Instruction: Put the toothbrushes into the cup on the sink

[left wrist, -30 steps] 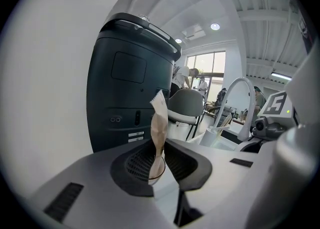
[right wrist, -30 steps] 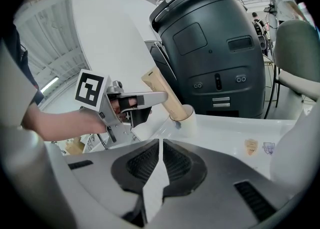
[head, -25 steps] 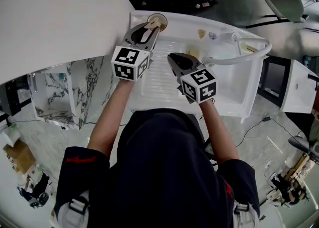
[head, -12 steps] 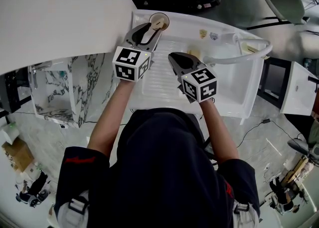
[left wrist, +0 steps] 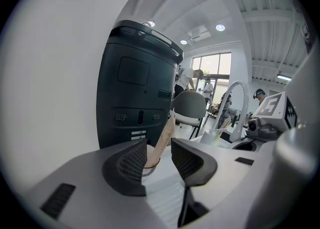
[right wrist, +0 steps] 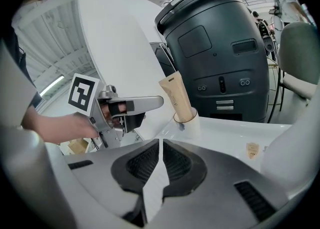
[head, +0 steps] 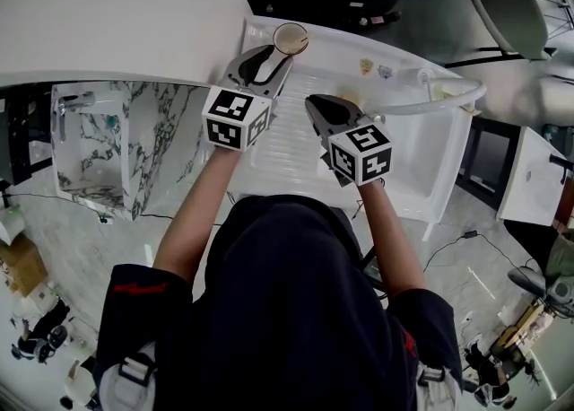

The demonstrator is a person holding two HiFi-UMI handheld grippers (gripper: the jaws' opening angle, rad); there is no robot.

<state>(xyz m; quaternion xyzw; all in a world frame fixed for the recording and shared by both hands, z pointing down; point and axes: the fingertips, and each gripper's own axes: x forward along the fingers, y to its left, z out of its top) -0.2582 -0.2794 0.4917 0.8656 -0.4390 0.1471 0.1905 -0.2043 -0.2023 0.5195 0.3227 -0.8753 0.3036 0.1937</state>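
Note:
A clear cup (head: pixel 290 39) stands at the sink's (head: pixel 408 167) back left corner, with a tan toothbrush (right wrist: pixel 177 97) upright in it. My left gripper (head: pixel 272 57) hovers just in front of the cup, open. Its jaws have just been opening, and in the left gripper view the toothbrush (left wrist: pixel 164 134) shows beyond the gap, untouched by the pads (left wrist: pixel 131 164). My right gripper (head: pixel 313 103) is shut over the basin with nothing between its jaws (right wrist: pixel 161 160). The cup (right wrist: pixel 187 120) and the left gripper (right wrist: pixel 125 107) appear ahead of it.
A white arched faucet (head: pixel 435 100) curves over the sink's right side. A small tan item (head: pixel 348 95) lies on the back ledge beside two stickers (head: pixel 363 65). A big dark grey machine (right wrist: pixel 220 48) rises behind the sink. A white wall (head: pixel 108 14) flanks the left.
The left gripper's jaws have opened and let go of the tan toothbrush, which now stands in the cup. The right gripper has kept still.

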